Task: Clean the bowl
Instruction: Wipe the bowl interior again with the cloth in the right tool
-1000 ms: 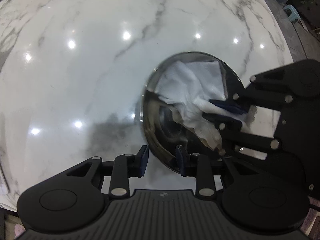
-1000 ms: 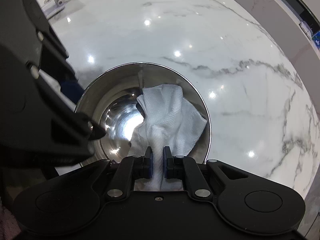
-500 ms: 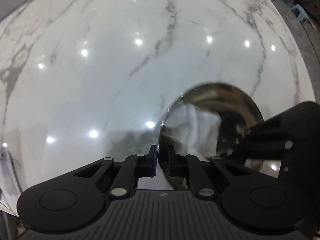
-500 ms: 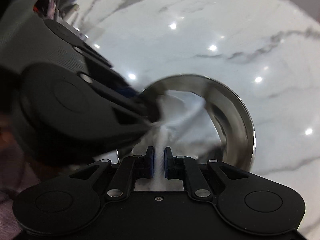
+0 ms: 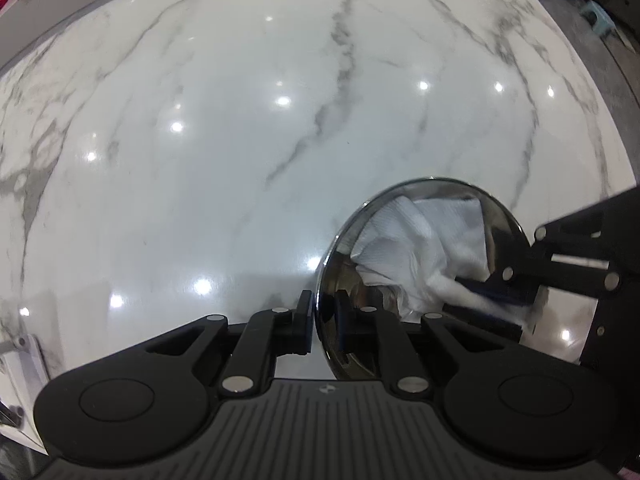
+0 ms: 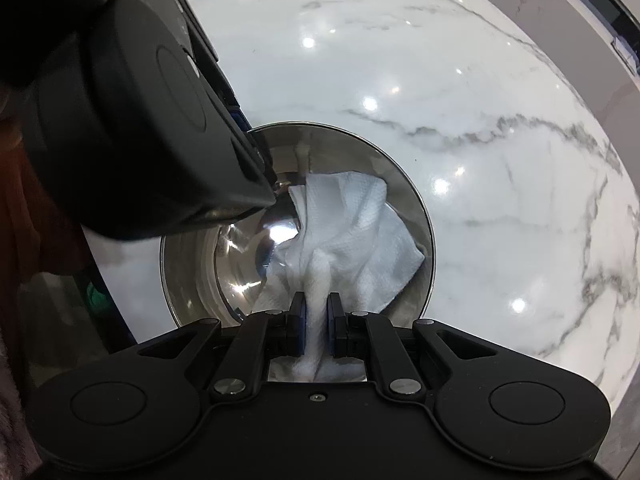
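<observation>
A shiny steel bowl (image 5: 500,216) sits on the white marble table (image 5: 240,160). My left gripper (image 5: 322,326) is shut on the bowl's near rim, one finger outside and one inside. A white paper towel (image 5: 420,240) lies crumpled inside the bowl. My right gripper (image 6: 316,326) is shut on the paper towel (image 6: 352,224) and presses it against the inside of the bowl (image 6: 416,216). The right gripper also shows in the left wrist view (image 5: 492,300), reaching in from the right. The left gripper's body (image 6: 140,140) hides the bowl's left rim in the right wrist view.
The marble table (image 6: 500,160) spreads wide beyond the bowl. Its right edge drops to a grey floor with a small stool (image 5: 600,18) far off. A grey band (image 6: 560,20) borders the table's far side in the right wrist view.
My left gripper closed on the bowl's rim, where it stood open one second ago. The bowl tilted and shifted in view. The right gripper kept hold of the towel and moved it inside the bowl.
</observation>
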A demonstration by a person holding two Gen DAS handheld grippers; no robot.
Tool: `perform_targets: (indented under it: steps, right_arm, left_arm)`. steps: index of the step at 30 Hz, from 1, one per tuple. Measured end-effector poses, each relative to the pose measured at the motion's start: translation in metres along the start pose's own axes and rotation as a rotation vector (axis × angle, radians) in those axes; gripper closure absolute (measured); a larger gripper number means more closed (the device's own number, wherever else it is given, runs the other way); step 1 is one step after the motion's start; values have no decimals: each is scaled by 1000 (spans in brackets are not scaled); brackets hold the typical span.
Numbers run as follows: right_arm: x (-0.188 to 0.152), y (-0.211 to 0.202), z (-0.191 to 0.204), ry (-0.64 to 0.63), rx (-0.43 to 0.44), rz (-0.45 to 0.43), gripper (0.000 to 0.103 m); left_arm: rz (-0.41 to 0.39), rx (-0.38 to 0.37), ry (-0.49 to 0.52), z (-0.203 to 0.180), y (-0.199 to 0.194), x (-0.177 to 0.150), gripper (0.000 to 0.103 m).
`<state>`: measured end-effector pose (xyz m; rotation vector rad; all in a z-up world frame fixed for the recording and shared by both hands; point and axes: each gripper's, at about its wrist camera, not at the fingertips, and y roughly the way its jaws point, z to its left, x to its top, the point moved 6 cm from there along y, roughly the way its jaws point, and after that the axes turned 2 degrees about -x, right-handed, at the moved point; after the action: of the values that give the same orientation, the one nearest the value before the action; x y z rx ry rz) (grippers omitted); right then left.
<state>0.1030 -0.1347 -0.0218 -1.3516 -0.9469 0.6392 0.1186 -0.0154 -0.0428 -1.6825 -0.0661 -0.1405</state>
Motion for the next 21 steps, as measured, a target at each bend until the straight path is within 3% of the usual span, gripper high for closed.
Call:
perform_targets:
  steps: [2,4,9,12,17,21]
  right_arm:
    - [-3,-1,-6,32,22,-4,95]
    - [-5,-1,-10,52,35,-8,95]
    - [-12,-3,-15,62,35,-12,95]
    - [-15,-4,-17,60,31,-12,95]
    - [-23,-7,-23,82,39,-15,95]
    - [19,7,29,174,192,-23,95]
  left_arm:
    - [27,-56,-32,4,-3,-7,81]
    - [50,-112,-60,4,-1,-12,75]
    - [93,-146,-73,2,1,-23,75]
    - [112,-139,-67,1,2,-27,84]
    - [89,-129,-84,4,3,-24,89]
    - [75,-100,-83,7,1,-22,93]
